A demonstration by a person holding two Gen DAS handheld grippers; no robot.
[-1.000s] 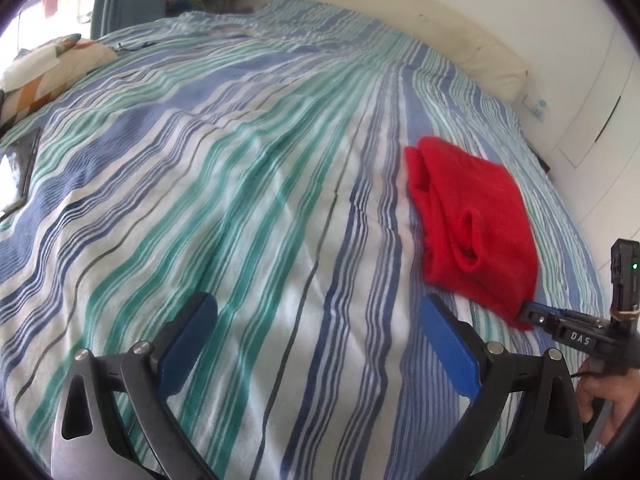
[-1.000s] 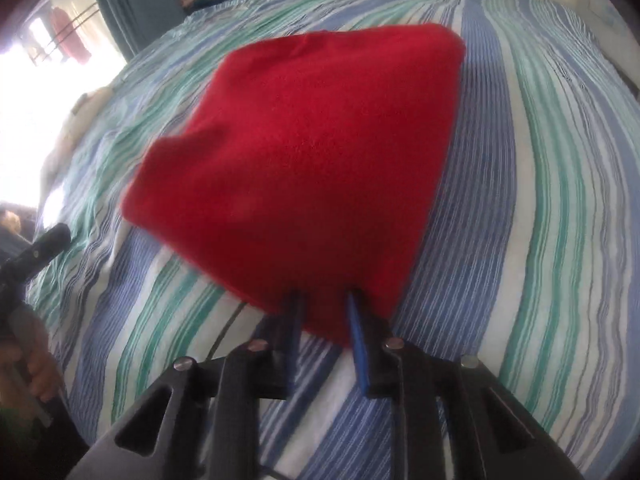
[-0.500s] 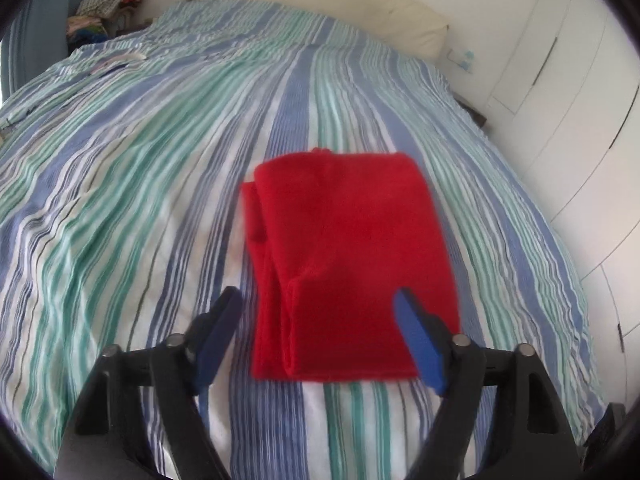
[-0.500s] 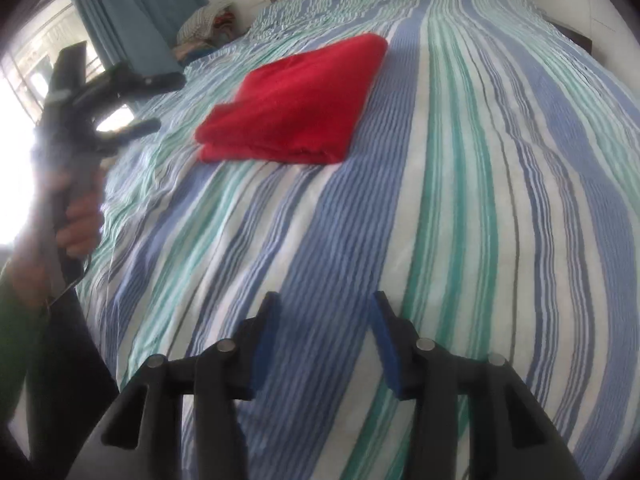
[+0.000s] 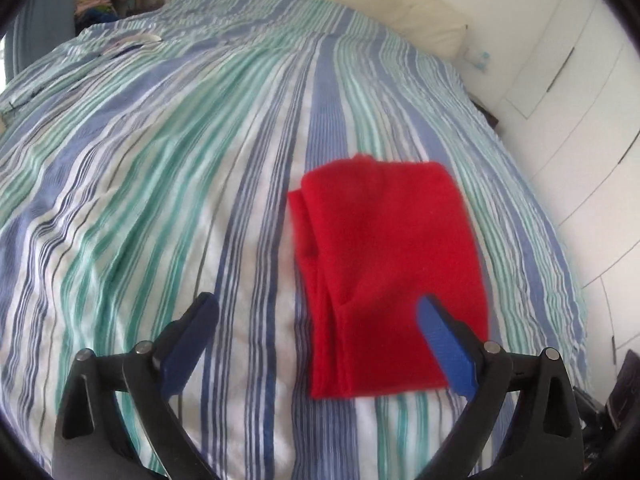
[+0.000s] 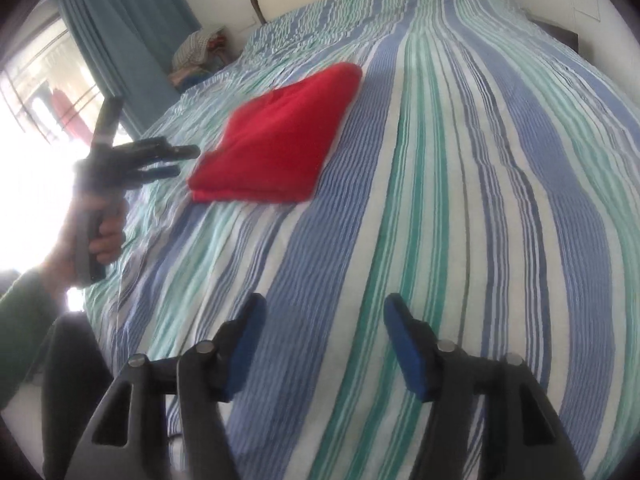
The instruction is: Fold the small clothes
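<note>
Red garment [image 5: 392, 280] folded, lying on striped bed [image 5: 160, 200]
L tongs [image 5: 320, 320] spread above its near edge, R tongs [image 6: 324, 320] spread, well apart, both empty. Risk: snagging top layer w/ L pad undoes fold

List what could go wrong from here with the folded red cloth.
1. The left gripper hangs open close over the red cloth, one finger already above its near edge; a careless dip could drag the top layer and undo the fold.
2. Layered edges show along the cloth's left side, so a snag there might peel them apart.
3. The striped bedspread is soft and wrinkled, so pressing nearby may shift the cloth. The right gripper is open, well clear.
</note>
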